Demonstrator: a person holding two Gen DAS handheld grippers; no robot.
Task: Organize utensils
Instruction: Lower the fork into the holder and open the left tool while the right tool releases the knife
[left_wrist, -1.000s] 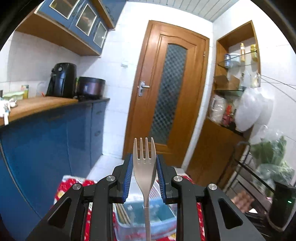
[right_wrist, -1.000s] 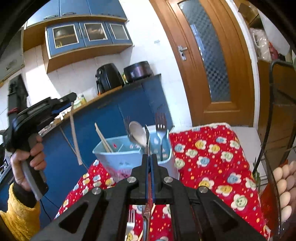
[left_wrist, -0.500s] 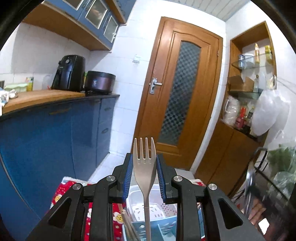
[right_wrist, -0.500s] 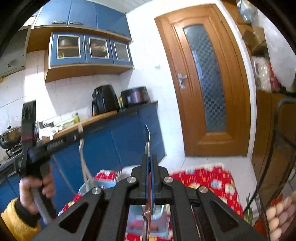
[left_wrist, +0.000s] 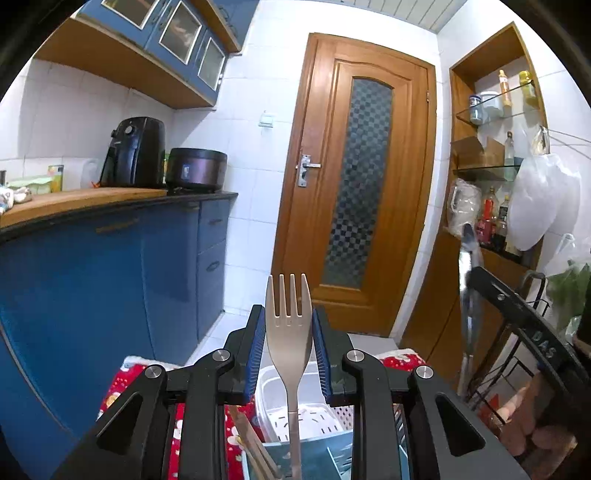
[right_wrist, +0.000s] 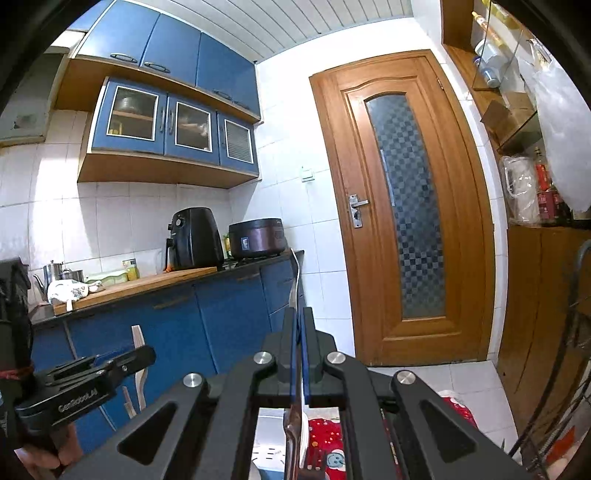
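1. Between the left gripper's (left_wrist: 289, 350) blue pads, a silver fork (left_wrist: 289, 325) is standing upright, clamped, tines up.
2. Below it, a white utensil basket (left_wrist: 306, 417) is sitting on the red floral cloth (left_wrist: 122, 387).
3. Right gripper (right_wrist: 297, 354) is pinching a thin utensil (right_wrist: 295, 284) edge-on.

fork (left_wrist: 289, 332): matt brushed metal;
hand-held gripper pads (left_wrist: 255, 354): ribbed blue rubber;
basket (left_wrist: 295, 421): white perforated plastic;
door (left_wrist: 354, 192): glossy wood, patterned glass;
counter (left_wrist: 74, 199): wood
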